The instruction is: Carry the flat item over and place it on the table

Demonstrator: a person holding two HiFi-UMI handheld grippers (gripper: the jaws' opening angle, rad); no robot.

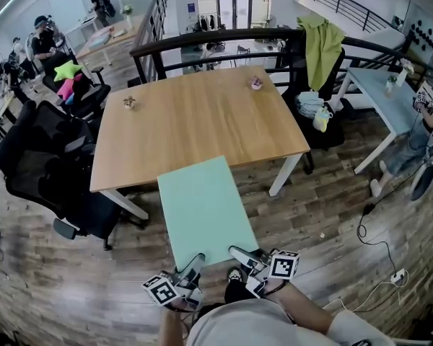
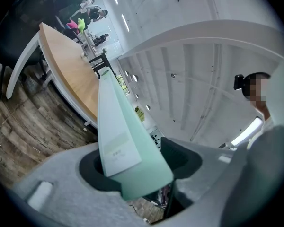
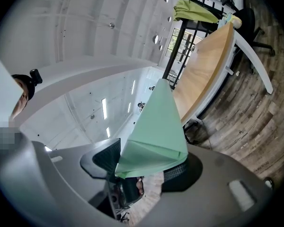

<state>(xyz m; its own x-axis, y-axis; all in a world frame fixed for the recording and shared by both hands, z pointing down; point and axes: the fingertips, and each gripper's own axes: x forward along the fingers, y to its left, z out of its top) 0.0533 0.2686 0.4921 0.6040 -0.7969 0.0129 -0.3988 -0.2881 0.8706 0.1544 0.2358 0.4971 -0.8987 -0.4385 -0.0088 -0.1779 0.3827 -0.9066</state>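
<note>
Board [image 1: 202,207], flat and mint green, is up in the air, held level out in front of the person with both claws on its near edge. The left gripper [image 1: 191,269] has the near left corner and the right gripper [image 1: 239,254] has the near right corner. The two sit pretty close together, marker cubes facing up.

The gripper views back that up. In the left gripper view the board [image 2: 132,155] sits right between the pads with the jaws clamped on it. Same deal in the right gripper view, where the board [image 3: 156,131] fills the gap and the jaws are pinched onto it. So both are gripping the board, neither one is loose.

Most of the board hangs over the wooden plank floor [image 1: 325,215]. In the head view its far edge overlaps the near edge of the wooden table [image 1: 195,114] a bit, but I can't tell whether it touches the tabletop or hangs just above it.

On the table there's a small trinket [image 1: 129,101] near the far left corner and a second trinket [image 1: 256,83] near the far right, both well apart from the board. Black office chairs [image 1: 43,157] crowd the table's left side, and a green cloth [image 1: 321,42] is draped just past the far right corner. A pale sticker [image 2: 117,151] shows on one face of the board in the left gripper view.
</note>
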